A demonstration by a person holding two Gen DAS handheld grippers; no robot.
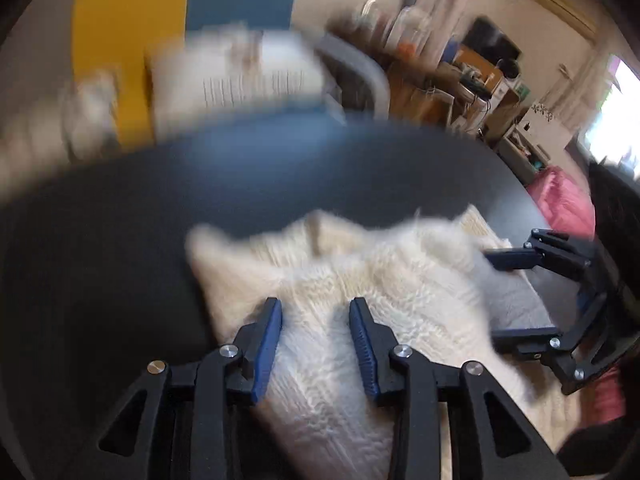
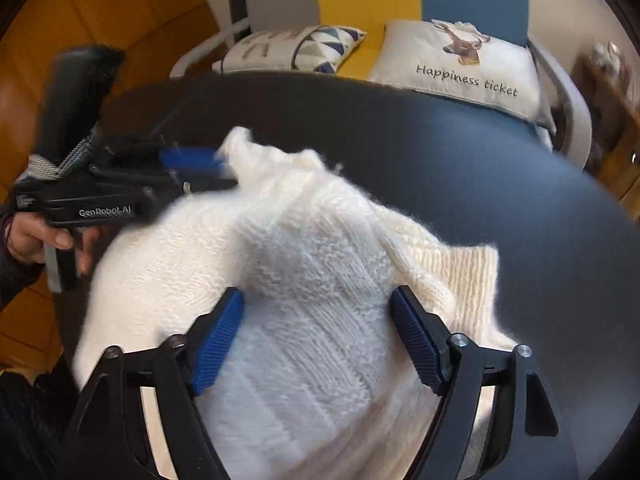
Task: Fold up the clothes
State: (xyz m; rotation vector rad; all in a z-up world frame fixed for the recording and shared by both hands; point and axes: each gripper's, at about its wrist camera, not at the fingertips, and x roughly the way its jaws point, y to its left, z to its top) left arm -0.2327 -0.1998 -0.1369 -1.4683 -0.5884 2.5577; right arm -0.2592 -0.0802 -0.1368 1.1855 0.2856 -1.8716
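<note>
A white fluffy knit sweater (image 1: 360, 280) lies bunched on a dark round table (image 1: 120, 240). My left gripper (image 1: 316, 312) hovers over the sweater's near part, its blue pads apart with nothing pinched between them. In the right wrist view the sweater (image 2: 312, 248) fills the middle, and my right gripper (image 2: 318, 300) stands wide open above it. The left gripper (image 2: 224, 172), held by a hand (image 2: 36, 236), sits at the sweater's far left edge. The right gripper (image 1: 516, 296) shows at the sweater's right side in the left wrist view.
Beyond the table's far edge (image 2: 360, 80) stands a bench with a "Happiness ticket" cushion (image 2: 460, 60) and a patterned cushion (image 2: 292, 46). A pink bundle (image 1: 564, 200) lies past the table's right side. Wooden floor (image 2: 120, 20) surrounds the table.
</note>
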